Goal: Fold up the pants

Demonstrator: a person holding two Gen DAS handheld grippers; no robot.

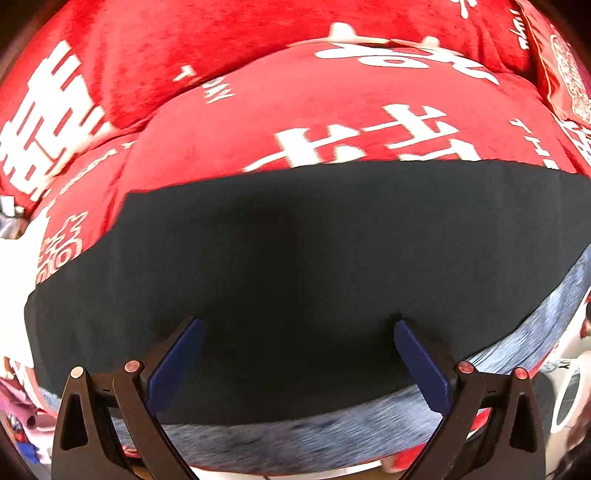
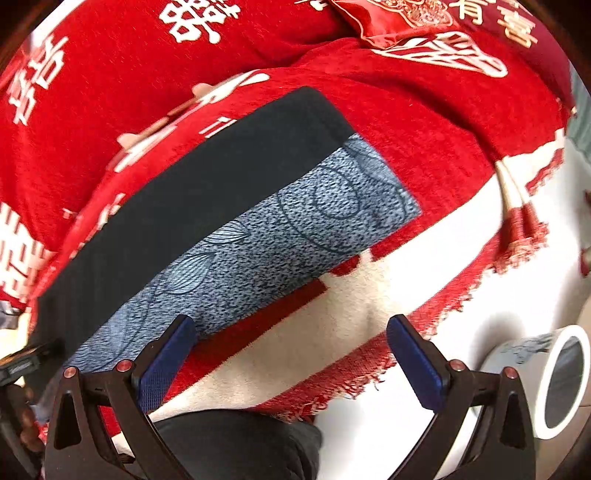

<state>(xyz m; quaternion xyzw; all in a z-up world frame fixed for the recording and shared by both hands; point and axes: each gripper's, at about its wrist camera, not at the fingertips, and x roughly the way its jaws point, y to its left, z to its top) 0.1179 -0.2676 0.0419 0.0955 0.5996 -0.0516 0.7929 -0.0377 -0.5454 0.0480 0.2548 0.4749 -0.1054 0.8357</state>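
Observation:
The pants point(image 1: 295, 266) lie flat on a red sofa cover, dark fabric on top with a blue-grey patterned layer point(image 1: 303, 435) showing along the near edge. My left gripper point(image 1: 297, 328) hovers open just over the dark fabric, nothing between its blue pads. In the right wrist view the pants point(image 2: 207, 206) form a long folded strip, dark half at the back, blue patterned half point(image 2: 280, 236) in front. My right gripper point(image 2: 291, 332) stands open near the strip's front edge, over the red and cream cover, holding nothing.
The red cover with white characters point(image 1: 332, 122) drapes over sofa cushions; its fringe and tassels point(image 2: 517, 229) hang at the right. A red cushion point(image 2: 399, 18) lies at the back. A white cylindrical device point(image 2: 561, 384) stands low on the right. Dark clothing point(image 2: 236, 443) shows below the right gripper.

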